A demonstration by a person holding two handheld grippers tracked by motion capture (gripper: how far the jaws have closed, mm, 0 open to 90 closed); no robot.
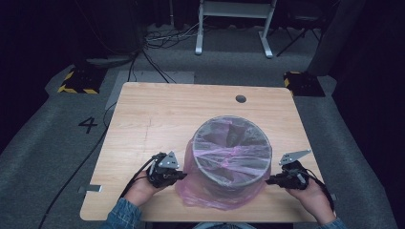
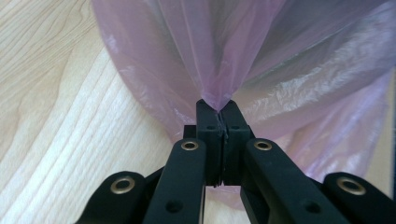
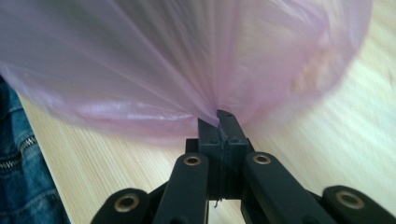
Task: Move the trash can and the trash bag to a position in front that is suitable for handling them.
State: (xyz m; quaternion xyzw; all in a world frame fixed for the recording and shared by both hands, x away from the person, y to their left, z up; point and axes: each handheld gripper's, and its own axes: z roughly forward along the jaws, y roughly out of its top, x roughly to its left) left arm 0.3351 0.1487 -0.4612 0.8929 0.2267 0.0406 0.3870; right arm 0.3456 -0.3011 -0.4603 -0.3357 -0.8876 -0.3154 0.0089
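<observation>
The thin pink plastic bag (image 1: pixel 210 193) over the grey mesh bin (image 1: pixel 232 148) looks light, soft, tear-prone; left gripper (image 2: pixel 218 109) and right gripper (image 3: pixel 223 119) fingers pinch its gathered folds, the safest hold.

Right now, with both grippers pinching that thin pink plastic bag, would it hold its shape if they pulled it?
Probably not. The thin pink plastic bag bunches into folds where the left gripper and the right gripper pinch it, so it looks floppy. It seems light and see-through, so it might tear if pulled against the round mesh bin.
</observation>
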